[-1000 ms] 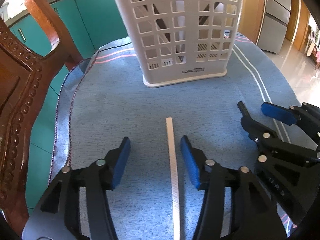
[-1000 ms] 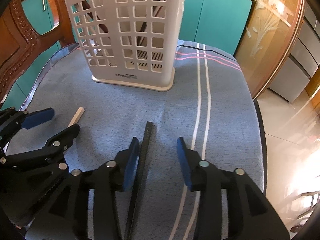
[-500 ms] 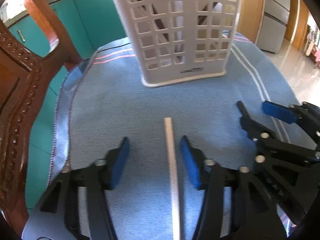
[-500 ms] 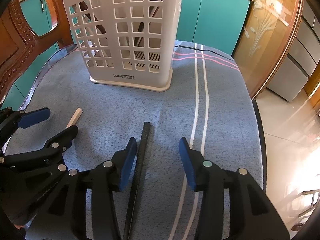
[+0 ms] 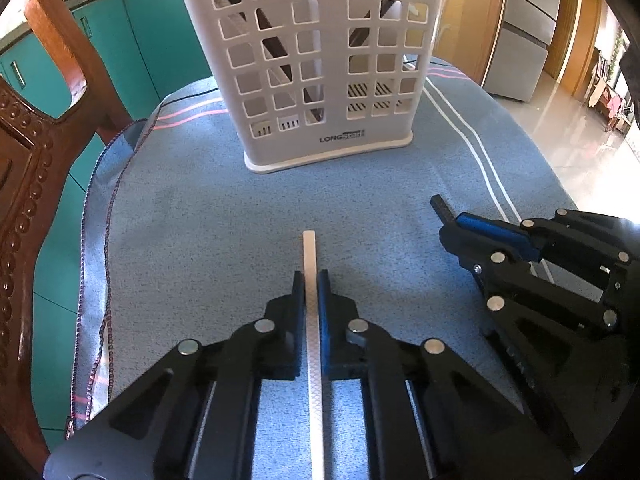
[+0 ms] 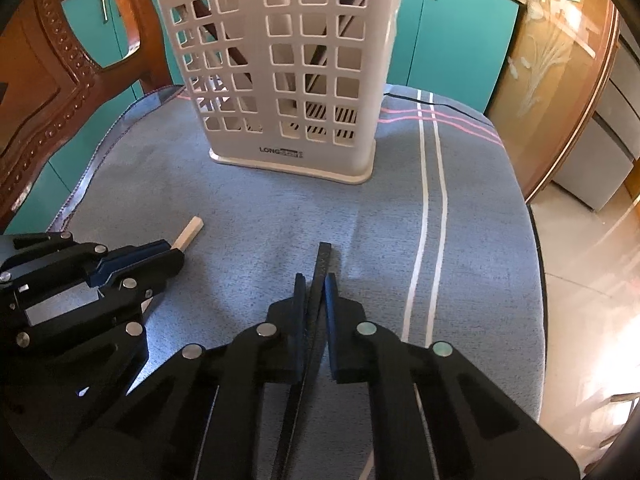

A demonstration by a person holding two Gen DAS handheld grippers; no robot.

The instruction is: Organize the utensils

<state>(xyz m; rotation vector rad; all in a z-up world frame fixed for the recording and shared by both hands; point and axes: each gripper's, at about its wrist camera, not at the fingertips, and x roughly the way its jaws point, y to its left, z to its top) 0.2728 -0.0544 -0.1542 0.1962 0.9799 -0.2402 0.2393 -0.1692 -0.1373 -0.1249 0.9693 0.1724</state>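
Observation:
My left gripper is shut on a white chopstick that lies along the blue cloth; its tip also shows in the right wrist view. My right gripper is shut on a black chopstick, whose tip shows in the left wrist view. A white slotted utensil basket stands upright beyond both grippers, with dark utensils inside; it also shows in the right wrist view. The two grippers sit side by side, left gripper and right gripper each visible in the other's view.
The blue cloth with white and pink stripes covers a rounded table. A carved wooden chair stands at the left edge. Teal cabinets are behind. The table drops off to a tiled floor on the right.
Both grippers have closed: the left one onto the white chopstick, the right one onto the black chopstick. Both have moved slightly forward toward the basket.

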